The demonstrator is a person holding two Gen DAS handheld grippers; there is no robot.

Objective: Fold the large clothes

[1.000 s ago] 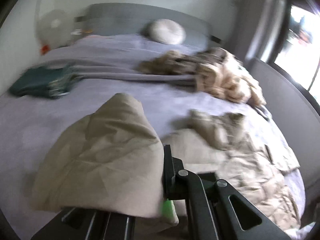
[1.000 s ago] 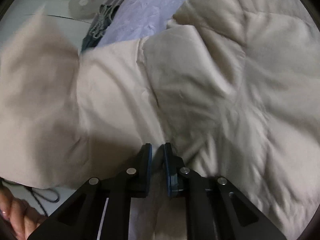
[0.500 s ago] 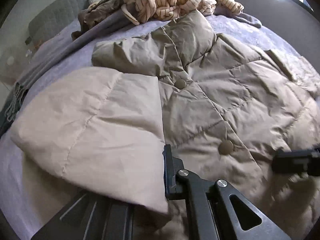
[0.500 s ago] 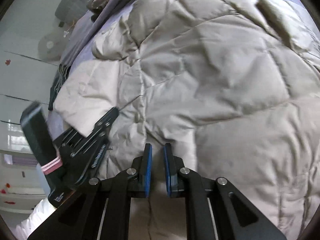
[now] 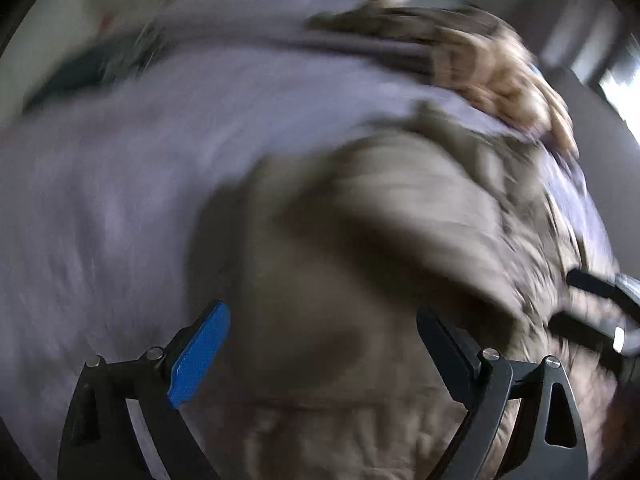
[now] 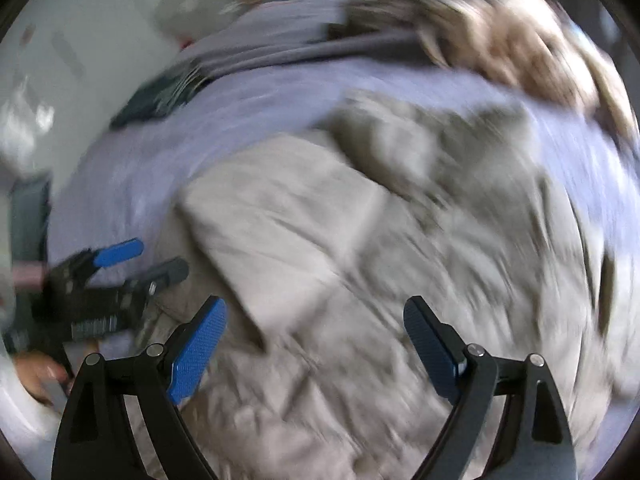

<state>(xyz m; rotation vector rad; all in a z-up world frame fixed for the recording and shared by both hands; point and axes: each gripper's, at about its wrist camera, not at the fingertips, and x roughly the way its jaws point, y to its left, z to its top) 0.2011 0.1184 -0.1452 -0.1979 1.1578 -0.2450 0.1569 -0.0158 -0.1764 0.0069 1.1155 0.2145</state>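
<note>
A beige quilted puffer jacket [image 6: 360, 248] lies on the lilac bed sheet [image 6: 132, 168], its left side folded over the body. It also shows, blurred, in the left wrist view [image 5: 380, 240]. My left gripper [image 5: 324, 344] is open and empty just above the jacket's near edge. It also shows at the left of the right wrist view [image 6: 154, 256]. My right gripper [image 6: 316, 344] is open and empty above the jacket's hem. Part of it shows at the right edge of the left wrist view [image 5: 600, 304].
A pile of tan and striped clothes [image 6: 512, 44] lies at the far right of the bed. A grey blanket [image 6: 288, 52] runs across the back. A folded dark teal item [image 6: 160, 100] sits at the far left. Both views are motion-blurred.
Both grippers opened and let go of the jacket. The folded side now lies on the jacket's body. Both cameras pulled back and tilted up.
</note>
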